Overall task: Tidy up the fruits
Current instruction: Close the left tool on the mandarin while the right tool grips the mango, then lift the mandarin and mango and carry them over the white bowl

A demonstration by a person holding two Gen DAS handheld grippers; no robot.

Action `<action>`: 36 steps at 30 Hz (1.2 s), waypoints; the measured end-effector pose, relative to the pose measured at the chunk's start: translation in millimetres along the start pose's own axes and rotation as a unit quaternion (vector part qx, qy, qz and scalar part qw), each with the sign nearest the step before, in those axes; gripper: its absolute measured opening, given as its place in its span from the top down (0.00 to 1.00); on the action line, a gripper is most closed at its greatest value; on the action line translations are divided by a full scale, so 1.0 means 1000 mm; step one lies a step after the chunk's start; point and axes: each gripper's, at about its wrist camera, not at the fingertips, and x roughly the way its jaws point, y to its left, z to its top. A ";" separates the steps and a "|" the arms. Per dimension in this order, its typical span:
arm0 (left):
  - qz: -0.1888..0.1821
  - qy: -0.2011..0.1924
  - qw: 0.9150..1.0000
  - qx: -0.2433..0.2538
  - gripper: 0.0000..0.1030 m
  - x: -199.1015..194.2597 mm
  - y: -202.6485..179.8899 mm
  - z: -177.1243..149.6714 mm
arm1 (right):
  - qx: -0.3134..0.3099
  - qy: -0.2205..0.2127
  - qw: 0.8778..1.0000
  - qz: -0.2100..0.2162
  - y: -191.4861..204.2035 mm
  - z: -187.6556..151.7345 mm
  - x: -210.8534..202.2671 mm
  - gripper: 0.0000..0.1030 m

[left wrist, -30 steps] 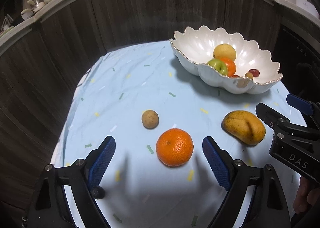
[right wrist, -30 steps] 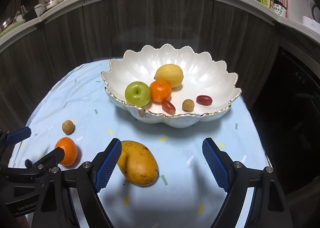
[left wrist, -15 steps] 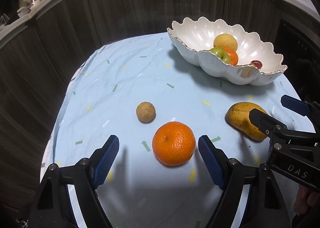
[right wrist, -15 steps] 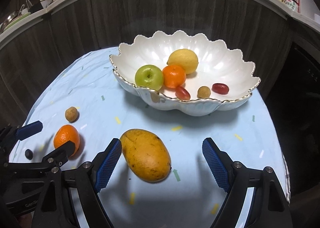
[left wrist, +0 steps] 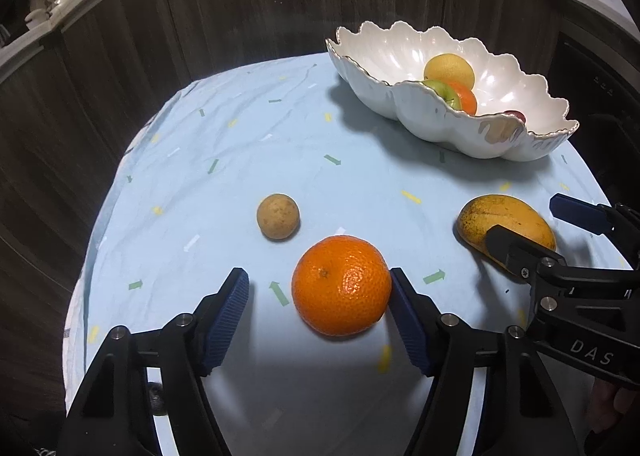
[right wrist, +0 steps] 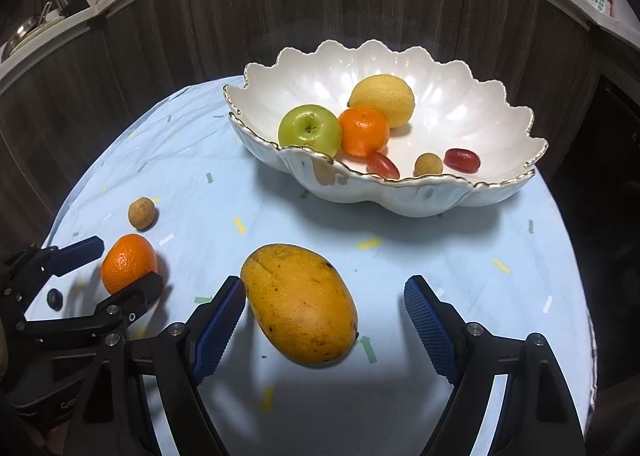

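Observation:
An orange (left wrist: 342, 286) lies on the light blue tablecloth (left wrist: 240, 144) between the jaws of my left gripper (left wrist: 318, 316). These jaws are closing: the right pad is at the orange's skin, the left pad still stands apart from it. A yellow mango (right wrist: 300, 304) lies between the fingers of my right gripper (right wrist: 326, 322), which is open; its left pad is close to the mango's end, its right pad well clear. The white scalloped bowl (right wrist: 400, 192) at the back holds a green apple (right wrist: 310, 130), a mandarin, a lemon and small fruits.
A small brown round fruit (left wrist: 278, 216) sits just beyond the orange. A tiny dark berry (right wrist: 55, 298) lies near the front left edge. Dark wood panelling curves around behind the table, with a cluttered counter above it. The two grippers work side by side.
Both grippers have come down and forward over their fruits. The left jaws have narrowed around the orange. The mango now sits between the right fingers instead of to their left.

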 end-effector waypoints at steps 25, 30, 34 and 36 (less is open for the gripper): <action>-0.022 -0.004 1.000 0.000 0.57 0.000 -0.006 0.003 | 0.002 0.011 0.999 0.041 0.000 -0.003 0.009 0.46; -0.020 -0.009 1.000 -0.002 0.57 -0.005 -0.006 0.005 | 0.004 0.005 0.999 0.038 0.001 0.000 0.003 0.46; -0.019 -0.017 1.000 -0.003 0.57 -0.013 -0.007 0.008 | 0.006 -0.003 0.999 0.035 0.000 0.001 -0.006 0.46; -0.018 -0.021 1.000 -0.004 0.57 -0.018 -0.007 0.009 | 0.007 -0.007 0.999 0.034 -0.001 0.002 -0.009 0.46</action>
